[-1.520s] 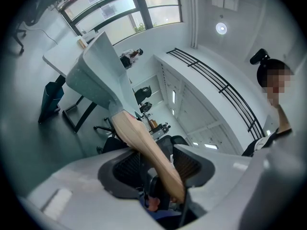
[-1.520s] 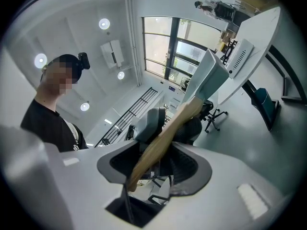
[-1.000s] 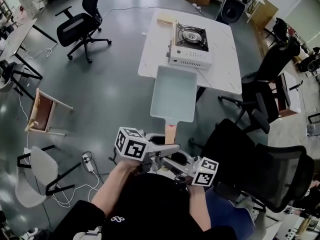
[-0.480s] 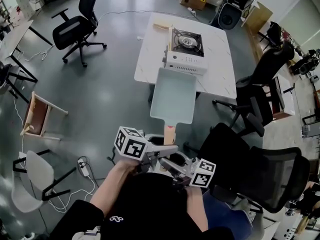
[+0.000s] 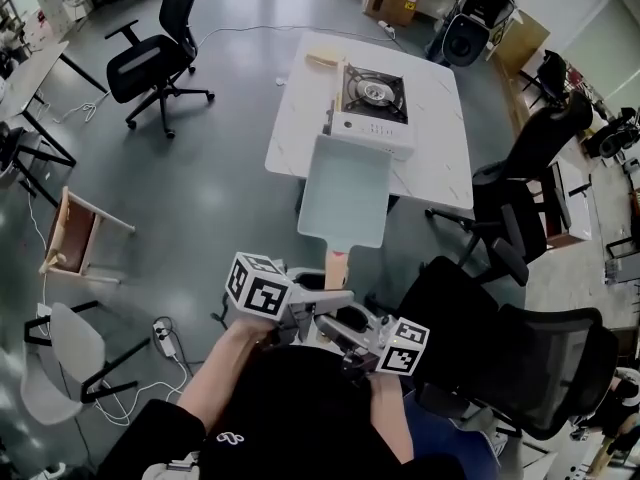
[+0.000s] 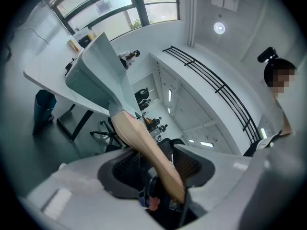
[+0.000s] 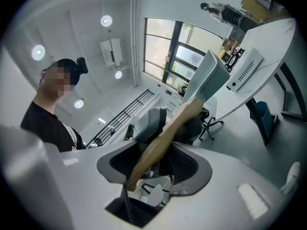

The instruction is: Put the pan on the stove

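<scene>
In the head view, the pan (image 5: 345, 190) hung in the air in front of the person, its pale rectangular body near the front edge of the white desk (image 5: 290, 118) and not yet over the stove (image 5: 372, 96), which sat farther back on that desk. The pan's wooden handle (image 5: 338, 265) pointed back toward the person, where the left gripper (image 5: 322, 298) and right gripper (image 5: 338, 324) met at its end.

In the left gripper view, the handle ran up between the jaws, which pinched it near its butt end, with the pan tilted away above.

In the right gripper view, the jaws likewise clamped the same handle low down, and the stove's front showed beyond.

The pan looked rigid and fairly light, but its long body would probably pull hard on a grip so far back. The bare wood seemed less slippery than the smooth metal, so the handle was the sensible place to hold.
</scene>
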A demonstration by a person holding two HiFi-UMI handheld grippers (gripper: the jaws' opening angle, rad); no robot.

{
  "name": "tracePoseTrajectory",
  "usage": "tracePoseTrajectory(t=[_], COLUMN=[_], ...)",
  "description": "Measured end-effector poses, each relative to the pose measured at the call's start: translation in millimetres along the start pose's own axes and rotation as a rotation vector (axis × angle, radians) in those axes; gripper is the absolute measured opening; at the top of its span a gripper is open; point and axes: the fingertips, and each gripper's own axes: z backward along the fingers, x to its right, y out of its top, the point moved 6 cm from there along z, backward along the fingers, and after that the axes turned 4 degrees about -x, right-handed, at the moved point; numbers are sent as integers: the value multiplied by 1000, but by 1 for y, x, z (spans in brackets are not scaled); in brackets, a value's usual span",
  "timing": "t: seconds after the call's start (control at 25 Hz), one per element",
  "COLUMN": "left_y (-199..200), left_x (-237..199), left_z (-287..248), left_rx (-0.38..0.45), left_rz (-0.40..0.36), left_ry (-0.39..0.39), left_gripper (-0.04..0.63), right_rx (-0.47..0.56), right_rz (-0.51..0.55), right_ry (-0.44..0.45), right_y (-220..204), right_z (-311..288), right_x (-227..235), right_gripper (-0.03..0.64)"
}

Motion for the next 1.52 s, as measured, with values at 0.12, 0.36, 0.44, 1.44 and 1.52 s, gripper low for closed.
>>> tracePoseTrajectory(t=[0.12,0.36,0.44,1.44,1.52], left_y=[6,19,25,119,127], left_x=[-4,-14,-19,-83,-90], left_z=[-3,-8,-11,-68,-75], left_rx=[7,17,22,24,24], left_rz=[9,22,25,76,82], left_ry=[2,7,6,22,24], left_gripper=[212,212,212,212,212], right_rx=[-5,-13,-16,-10,-7], right_rz=[-6,-16,-18,-75,-79], right_ry=[3,5,5,13,16], right_y=[6,20,25,119,128], right_z=[0,0,-1,13,16], right_x=[6,18,23,110,119], right_gripper=[202,202,202,202,202])
